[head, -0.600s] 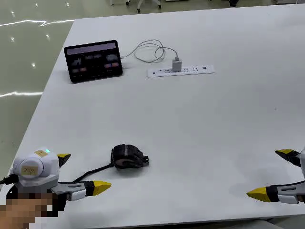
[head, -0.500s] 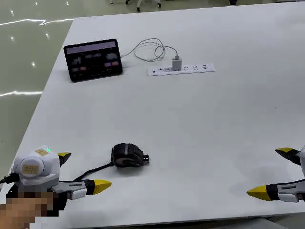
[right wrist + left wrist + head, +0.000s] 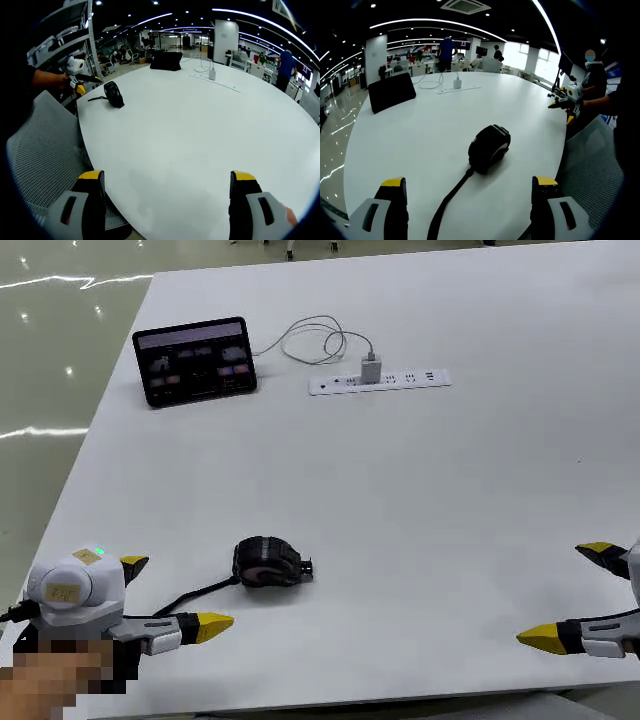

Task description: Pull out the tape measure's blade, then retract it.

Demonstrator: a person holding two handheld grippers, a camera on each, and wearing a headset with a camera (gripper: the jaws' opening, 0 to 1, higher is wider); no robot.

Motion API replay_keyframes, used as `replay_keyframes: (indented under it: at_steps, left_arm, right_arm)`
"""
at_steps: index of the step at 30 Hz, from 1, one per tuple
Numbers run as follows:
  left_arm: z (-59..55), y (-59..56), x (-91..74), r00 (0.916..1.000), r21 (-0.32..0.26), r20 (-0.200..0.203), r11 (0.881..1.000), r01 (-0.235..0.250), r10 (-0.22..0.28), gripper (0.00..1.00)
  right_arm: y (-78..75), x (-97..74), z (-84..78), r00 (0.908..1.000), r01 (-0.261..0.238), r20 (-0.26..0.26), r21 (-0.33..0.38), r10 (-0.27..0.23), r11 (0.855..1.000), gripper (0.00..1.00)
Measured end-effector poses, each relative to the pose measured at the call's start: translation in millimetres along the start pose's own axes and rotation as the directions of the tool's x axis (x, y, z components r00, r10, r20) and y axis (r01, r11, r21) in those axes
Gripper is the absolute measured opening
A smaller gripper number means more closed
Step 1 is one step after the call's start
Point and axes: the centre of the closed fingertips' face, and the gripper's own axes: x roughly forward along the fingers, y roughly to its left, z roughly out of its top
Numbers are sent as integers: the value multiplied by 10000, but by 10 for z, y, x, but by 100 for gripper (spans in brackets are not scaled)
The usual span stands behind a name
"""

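Observation:
A black tape measure point(image 3: 268, 563) lies on the white table point(image 3: 420, 490), with its black wrist strap point(image 3: 195, 598) trailing toward the near left. My left gripper point(image 3: 173, 595) stands open at the near left corner, a short way left of the case; in the left gripper view the tape measure point(image 3: 489, 146) sits ahead between the yellow-tipped jaws, untouched, and the strap point(image 3: 451, 196) runs down toward the camera. My right gripper point(image 3: 572, 596) stands open at the near right edge, far from the case. In the right gripper view the tape measure point(image 3: 114, 94) is at the far left beside the left gripper point(image 3: 80, 76).
A dark tablet point(image 3: 194, 362) stands propped at the back left. A white power strip point(image 3: 380, 383) with a plugged charger and coiled white cable point(image 3: 320, 343) lies behind the middle. A grey mesh chair point(image 3: 45, 155) sits at the table's near edge.
The head camera has tilted slightly, shifting the whole scene up a little. Neither gripper nor the tape measure has visibly moved.

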Motion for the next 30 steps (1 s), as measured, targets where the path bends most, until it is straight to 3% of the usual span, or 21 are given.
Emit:
replay_keyframes:
  at_steps: [5,12,18,22,30]
  left_arm:
    - [59,10,20,9998,187,210,9998,18,-21,100]
    - [98,28,88,9997,264,125,9995,185,-188,100]
    - [193,29,167,9993,902,89,9952,367,-376,100]
    - [243,5,233,9971,1231,-179,9896,750,-734,100]
    - [354,-49,376,9883,2270,-691,9626,1482,-1359,100]
  right_arm:
    - [-14,18,39,9999,27,121,-84,-26,10000,100]
    - [-4,86,118,9997,-109,225,-221,114,9997,100]
    - [73,227,253,9987,-368,335,-405,381,9985,100]
    - [127,322,386,9973,-589,410,-575,613,9966,100]
    - [280,519,627,9907,-1290,248,-1346,1334,9825,100]
